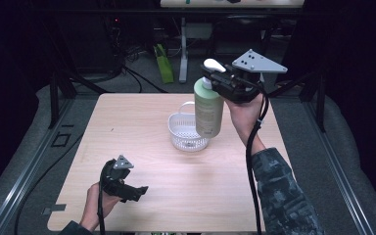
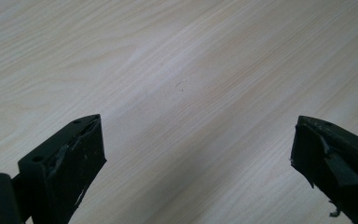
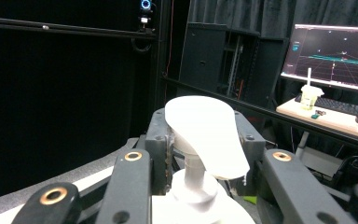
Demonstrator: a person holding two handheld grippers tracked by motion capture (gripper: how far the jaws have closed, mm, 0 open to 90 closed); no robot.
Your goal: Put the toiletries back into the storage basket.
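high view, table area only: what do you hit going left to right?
left gripper low over the table → white basket → green pump bottle held up → right gripper clamped at the bottle's neck.

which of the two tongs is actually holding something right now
The right tongs, raised above the table, grip the green pump bottle by its neck. The left tongs are open and empty.

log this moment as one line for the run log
right hand-held gripper: shut on green pump bottle with white pump head, held above white plastic basket | left hand-held gripper: open, low over light wooden table
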